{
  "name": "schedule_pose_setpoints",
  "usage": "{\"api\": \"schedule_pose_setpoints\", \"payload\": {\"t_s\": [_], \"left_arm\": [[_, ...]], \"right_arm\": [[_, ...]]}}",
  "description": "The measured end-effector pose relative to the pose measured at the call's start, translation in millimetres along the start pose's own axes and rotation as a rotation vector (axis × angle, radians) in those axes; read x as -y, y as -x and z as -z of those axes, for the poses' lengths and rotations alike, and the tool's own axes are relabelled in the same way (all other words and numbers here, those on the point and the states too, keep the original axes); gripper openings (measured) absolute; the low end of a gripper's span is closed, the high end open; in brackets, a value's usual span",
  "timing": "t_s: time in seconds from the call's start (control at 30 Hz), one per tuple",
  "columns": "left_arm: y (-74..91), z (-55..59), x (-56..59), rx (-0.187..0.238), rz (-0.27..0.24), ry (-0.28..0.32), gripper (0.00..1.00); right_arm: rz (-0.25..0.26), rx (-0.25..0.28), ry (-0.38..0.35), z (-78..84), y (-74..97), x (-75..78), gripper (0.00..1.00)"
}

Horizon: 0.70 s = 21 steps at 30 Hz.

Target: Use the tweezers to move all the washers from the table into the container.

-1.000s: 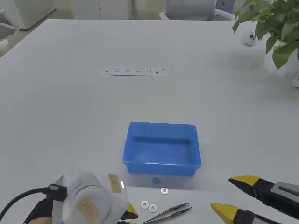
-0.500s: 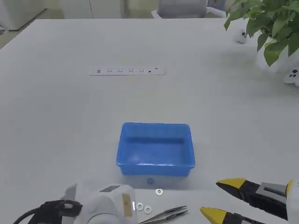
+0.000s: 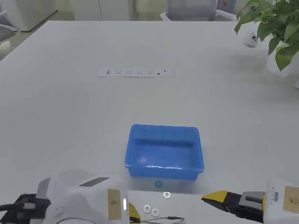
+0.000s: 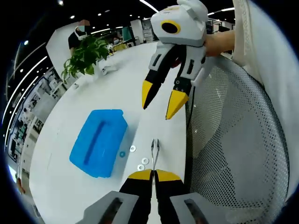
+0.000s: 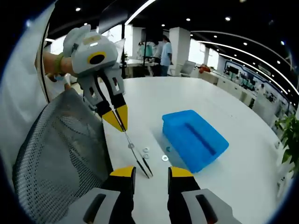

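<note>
The blue container (image 3: 163,151) (image 4: 98,140) (image 5: 194,135) stands open on the white table. Three small washers (image 3: 167,195) (image 4: 132,149) (image 5: 165,158) lie on the table just in front of it. My left gripper (image 4: 153,173) (image 5: 120,120) is shut on the rear end of the metal tweezers (image 4: 154,149) (image 5: 136,156), whose tips point past the washers towards my right gripper. My right gripper (image 5: 152,171) (image 4: 159,105) stands open beyond the tweezers' tips, holding nothing. In the head view the left gripper's white body sits at the bottom left and one yellow right jaw pokes in at the bottom right.
A strip of sockets (image 3: 135,73) lies flat in the table further back. A potted plant (image 3: 275,28) stands at the far right corner. A mesh chair back (image 4: 233,154) sits close to the table's near edge. A small blue mark (image 3: 158,184) is on the table by the container.
My left gripper has moved right onto the tweezers' rear end and shut on it. My right gripper has dropped lower in the head view. The head camera has shifted.
</note>
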<state>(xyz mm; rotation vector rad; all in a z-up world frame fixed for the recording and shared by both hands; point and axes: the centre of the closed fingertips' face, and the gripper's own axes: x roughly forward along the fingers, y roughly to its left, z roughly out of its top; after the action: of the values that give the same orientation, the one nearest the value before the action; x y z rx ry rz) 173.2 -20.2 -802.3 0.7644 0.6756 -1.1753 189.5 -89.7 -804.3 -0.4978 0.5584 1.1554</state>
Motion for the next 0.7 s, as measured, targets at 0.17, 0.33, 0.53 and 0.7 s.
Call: {"api": "schedule_pose_setpoints", "payload": {"t_s": [0.17,0.33,0.53,0.7], "left_arm": [[9.4,-8.7,2.9,0.011,0.003,0.004,0.0],[13.2,-13.0,5.5,0.001,0.016,-0.003,0.0],[15.3,-16.1,7.4,0.006,0.022,0.005,0.0],[18.3,-15.4,9.4,0.004,0.023,0.005,0.0]], "right_arm": [[-0.094,-0.027,0.087,-3.4,-22.8,-13.3,0.23],[-0.175,-0.062,0.137,-0.4,-44.5,-26.8,0.22],[-0.254,-0.086,0.2,3.6,-66.5,-43.7,0.18],[-0.263,-0.096,0.229,3.8,-78.5,-43.7,0.09]]}}
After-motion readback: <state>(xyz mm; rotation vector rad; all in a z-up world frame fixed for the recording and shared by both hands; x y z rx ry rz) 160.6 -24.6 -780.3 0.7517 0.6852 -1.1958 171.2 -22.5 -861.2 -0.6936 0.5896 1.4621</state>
